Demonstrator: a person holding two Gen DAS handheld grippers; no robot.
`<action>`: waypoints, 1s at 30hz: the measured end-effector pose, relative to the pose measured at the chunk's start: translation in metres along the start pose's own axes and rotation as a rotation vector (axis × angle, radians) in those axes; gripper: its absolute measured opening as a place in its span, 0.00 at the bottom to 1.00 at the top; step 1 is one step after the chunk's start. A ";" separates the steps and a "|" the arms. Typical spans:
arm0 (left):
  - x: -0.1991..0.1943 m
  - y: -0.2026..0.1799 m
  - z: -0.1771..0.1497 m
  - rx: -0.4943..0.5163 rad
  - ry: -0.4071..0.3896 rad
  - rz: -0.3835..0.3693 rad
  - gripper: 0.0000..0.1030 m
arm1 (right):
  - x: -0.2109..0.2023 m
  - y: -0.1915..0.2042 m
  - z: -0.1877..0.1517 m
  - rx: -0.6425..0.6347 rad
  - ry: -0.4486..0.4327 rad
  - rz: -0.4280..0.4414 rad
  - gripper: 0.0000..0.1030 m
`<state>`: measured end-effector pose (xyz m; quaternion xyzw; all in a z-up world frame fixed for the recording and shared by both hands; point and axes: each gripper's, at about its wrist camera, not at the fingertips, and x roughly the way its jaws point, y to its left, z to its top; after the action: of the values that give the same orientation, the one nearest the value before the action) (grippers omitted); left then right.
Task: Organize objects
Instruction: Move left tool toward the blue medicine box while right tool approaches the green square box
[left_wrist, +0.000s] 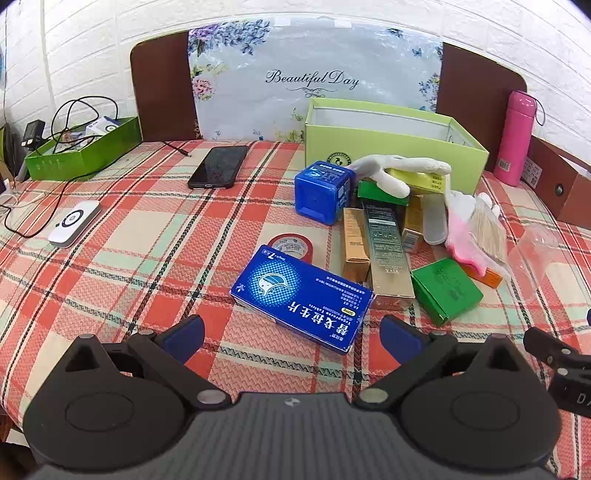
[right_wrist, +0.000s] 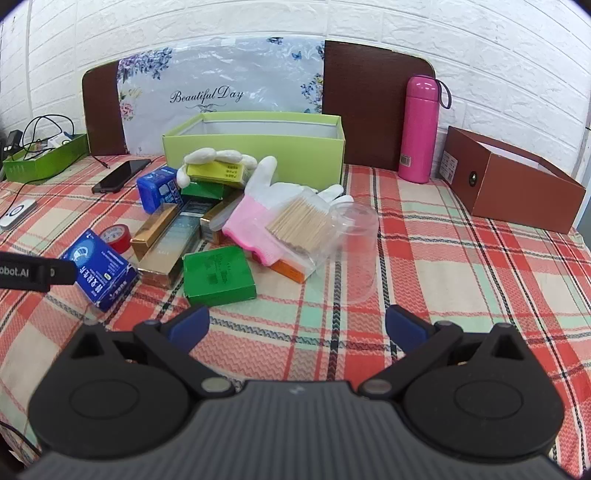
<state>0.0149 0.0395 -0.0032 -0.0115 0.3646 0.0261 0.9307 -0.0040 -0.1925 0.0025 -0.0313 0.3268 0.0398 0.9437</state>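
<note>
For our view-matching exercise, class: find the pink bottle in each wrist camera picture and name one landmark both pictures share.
Left wrist view: the pink bottle stands at the far right edge, right of the light green box.
Right wrist view: the pink bottle stands upper right of centre, between that box and a brown box.
Shared landmark: the "Beautiful Day" sheet.

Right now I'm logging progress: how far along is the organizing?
Barely begun. Nothing visible inside the light green open box. Both the left gripper and right gripper are open, holding nothing. The blue medicine carton, green flat box and remaining pile still need sorting.
</note>
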 end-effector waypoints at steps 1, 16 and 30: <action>0.001 0.000 0.001 -0.002 0.004 -0.001 1.00 | 0.001 0.000 0.001 0.002 0.002 0.004 1.00; 0.010 0.001 0.005 -0.017 0.028 0.004 1.00 | 0.010 0.006 0.001 -0.012 0.018 0.024 1.00; 0.015 -0.001 0.005 -0.021 0.048 0.002 1.00 | 0.021 0.009 -0.001 -0.018 0.043 0.043 1.00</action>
<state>0.0295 0.0395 -0.0095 -0.0216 0.3865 0.0308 0.9215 0.0111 -0.1825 -0.0118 -0.0334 0.3472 0.0625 0.9351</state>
